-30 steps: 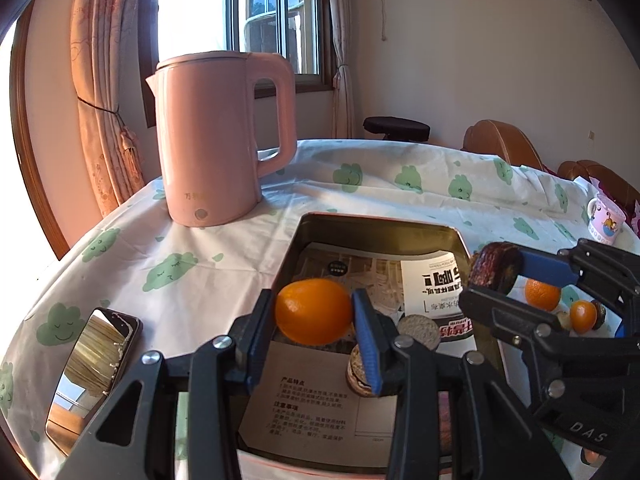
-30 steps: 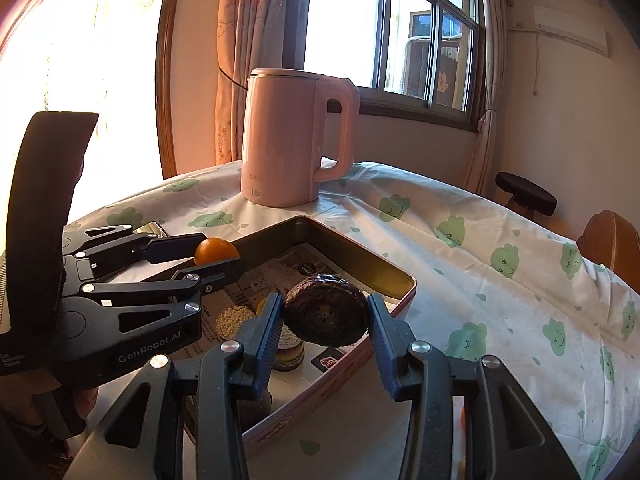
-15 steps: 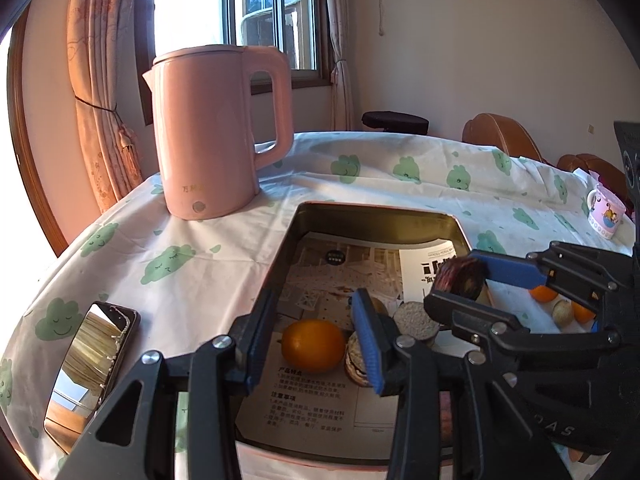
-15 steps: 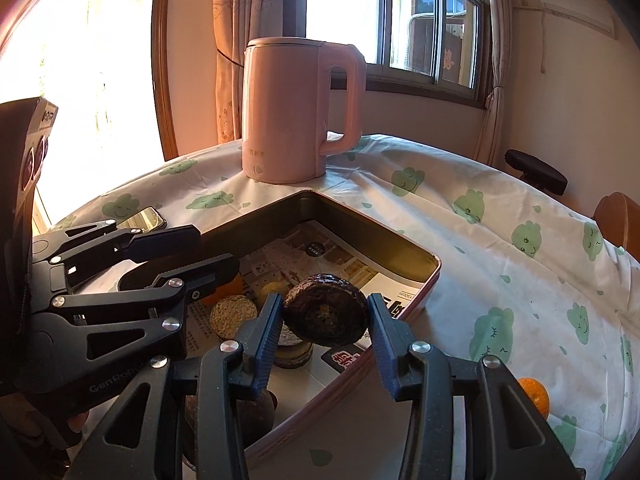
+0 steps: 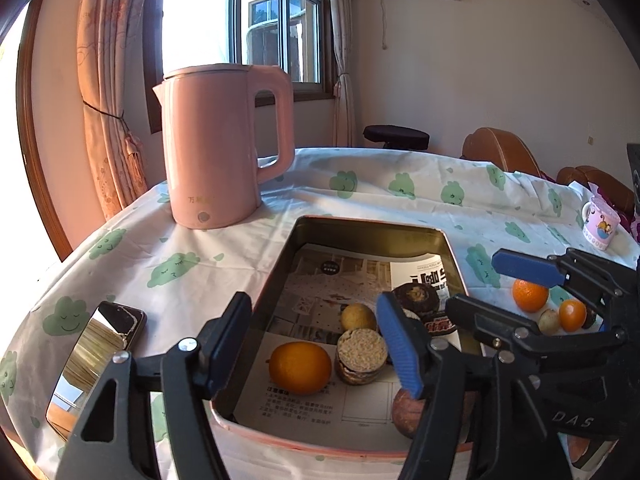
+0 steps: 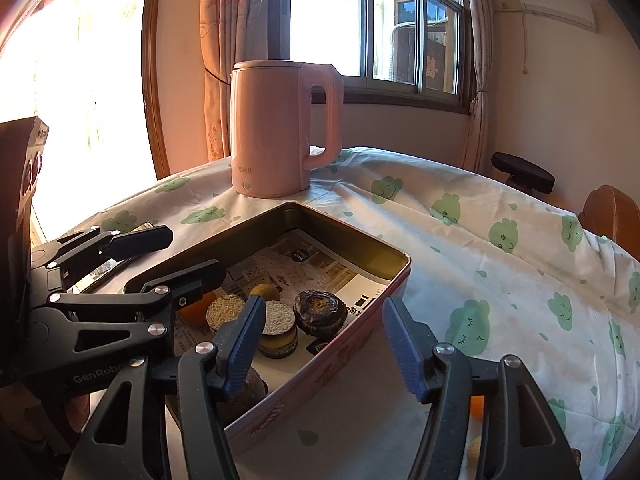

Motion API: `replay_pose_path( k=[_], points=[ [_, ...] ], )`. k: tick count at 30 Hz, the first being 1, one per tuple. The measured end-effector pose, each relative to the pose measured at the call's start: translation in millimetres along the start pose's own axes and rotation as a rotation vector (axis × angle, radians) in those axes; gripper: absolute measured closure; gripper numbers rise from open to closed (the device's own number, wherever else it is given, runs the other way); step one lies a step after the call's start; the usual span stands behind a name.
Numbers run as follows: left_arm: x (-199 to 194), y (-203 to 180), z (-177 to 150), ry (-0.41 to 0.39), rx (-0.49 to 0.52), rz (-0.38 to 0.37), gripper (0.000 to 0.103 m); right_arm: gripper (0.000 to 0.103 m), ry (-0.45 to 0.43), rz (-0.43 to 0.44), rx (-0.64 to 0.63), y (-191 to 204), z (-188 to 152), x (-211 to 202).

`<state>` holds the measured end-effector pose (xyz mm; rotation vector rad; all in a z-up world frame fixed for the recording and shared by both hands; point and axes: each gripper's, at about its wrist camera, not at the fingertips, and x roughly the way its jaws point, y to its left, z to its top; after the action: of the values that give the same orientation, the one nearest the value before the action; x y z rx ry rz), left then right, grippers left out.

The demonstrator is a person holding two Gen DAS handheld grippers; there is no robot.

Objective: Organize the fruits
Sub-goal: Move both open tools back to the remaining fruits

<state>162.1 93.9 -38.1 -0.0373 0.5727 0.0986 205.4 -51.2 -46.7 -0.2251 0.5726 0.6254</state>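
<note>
Both fruits now lie in the tin [image 5: 276,280]; left gripper [image 5: 312,344] and right gripper [image 6: 320,344] gape empty over the cloud-print worktop [image 5: 360,188] (sunlit window [image 5: 244,20] behind)

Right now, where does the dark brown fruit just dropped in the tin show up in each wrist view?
Left wrist: the dark brown fruit lies right of centre inside the tin, just above the left gripper's blue right finger.
Right wrist: it sits at centre, near the tin's right wall, above the open right gripper.
Shared landmark: the pink kettle behind the tin.
</note>
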Motion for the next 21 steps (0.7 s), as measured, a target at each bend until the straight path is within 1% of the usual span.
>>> replay_pose_path(
  k=[4, 7, 12, 16, 21],
  points=[
    [-5, -5, -1, -0.012, -0.008, -0.019, 0.035, 0.039, -0.014, -0.021, 0.012, -5, -2, -9],
    [-8, -11, -1, -0.021, -0.014, -0.028, 0.03, 0.039, -0.015, -0.044, 0.009, -8, -5, -15],
    [-17, -31, -1, -0.037, 0.011, -0.061, 0.03, 0.039, -0.016, -0.102, 0.001, -24, -18, -38],
    [-22, -56, 0, -0.044, 0.045, -0.104, 0.028, 0.039, -0.024, -0.173, 0.043, -58, -35, -68],
    [-22, -91, -2, -0.032, 0.095, -0.159, 0.028, 0.039, -0.021, -0.297, 0.105, -108, -57, -101]
  ],
)
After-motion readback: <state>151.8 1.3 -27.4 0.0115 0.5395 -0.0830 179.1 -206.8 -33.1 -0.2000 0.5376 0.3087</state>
